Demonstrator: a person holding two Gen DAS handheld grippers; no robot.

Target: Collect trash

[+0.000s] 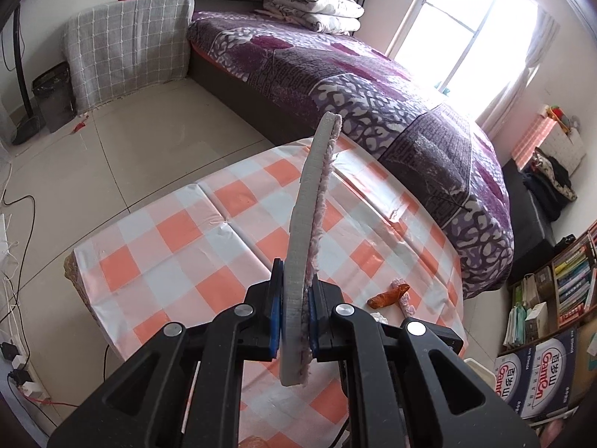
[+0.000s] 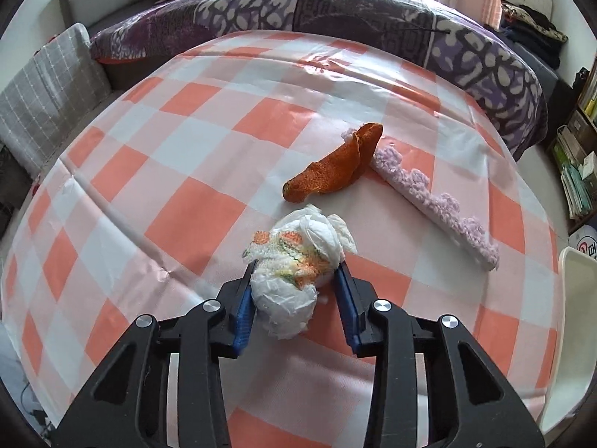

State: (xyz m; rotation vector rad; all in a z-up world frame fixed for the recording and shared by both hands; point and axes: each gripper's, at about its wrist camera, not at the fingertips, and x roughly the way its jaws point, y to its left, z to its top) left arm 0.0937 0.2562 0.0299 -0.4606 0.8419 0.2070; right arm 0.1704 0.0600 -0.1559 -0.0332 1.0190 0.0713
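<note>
My left gripper [image 1: 296, 287] is shut on a long grey foam strip [image 1: 311, 201] with a pink fuzzy edge, held upright above the checked table [image 1: 168, 246]. My right gripper [image 2: 296, 267] has its blue pads on both sides of a crumpled white plastic bag [image 2: 287, 298] with orange and green print, which rests on the tablecloth [image 2: 194, 142]. Just beyond the bag lie an orange peel-like scrap [image 2: 335, 166] and a second strip with lilac fuzz [image 2: 436, 205]. The scrap [image 1: 388, 295] also shows in the left wrist view.
A bed with a purple cover [image 1: 335, 63] runs along the table's far side. A black lined bin [image 1: 52, 93] stands on the floor by a draped chair [image 1: 127, 44]. A white container rim [image 2: 574, 317] sits at the table's right edge. Shelves and boxes [image 1: 537, 373] fill the right.
</note>
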